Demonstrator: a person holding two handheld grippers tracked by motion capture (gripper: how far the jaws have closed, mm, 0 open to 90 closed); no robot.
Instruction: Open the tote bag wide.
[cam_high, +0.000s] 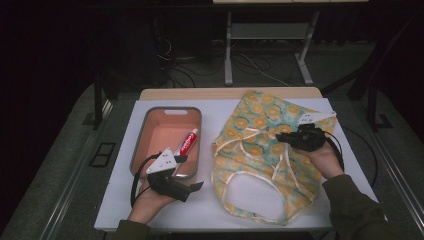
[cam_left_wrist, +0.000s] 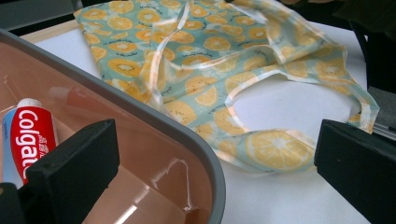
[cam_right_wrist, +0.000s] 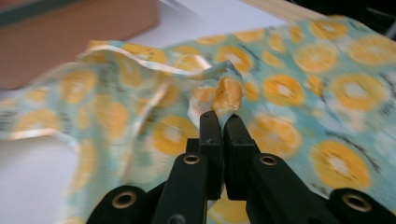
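Thin fabric tote bag (cam_high: 260, 145), pale teal printed with orange citrus slices and edged with shiny cream trim, spread flat and rumpled across the right half of the white tabletop (cam_high: 220, 210), its two looped handles trailing toward the near edge. Pinched at a raised fold near its middle by the right gripper (cam_high: 286, 138), black jaws pressed together with a small tuft of cloth poking up between the tips, as seen in the right gripper view (cam_right_wrist: 219, 122); bag cloth (cam_right_wrist: 299, 93) blurred all around there. Gripper held in a hand (cam_high: 325, 159) coming in from the near right, olive sleeve (cam_high: 352, 210) behind it. Just left of the bag, a rectangular grey-rimmed plastic bin (cam_high: 141, 137) with a salmon-pink inside, standing on the left half of the tabletop. Inside it, toward its right wall, a red and white Colgate toothpaste tube (cam_high: 188, 141) lying flat, cap pointing far. At the bin's near right corner, the left gripper (cam_high: 190, 172), jaws spread wide apart with nothing between them, one above the bin's inside, the other out over the tabletop; in the left gripper view, tube (cam_left_wrist: 30, 135) beside the left jaw, bin rim (cam_left_wrist: 154, 116) running between the jaws, bag (cam_left_wrist: 210, 51) beyond. Past the table's far edge, a dark floor with cables (cam_high: 200, 65) and pale desk legs (cam_high: 228, 50).
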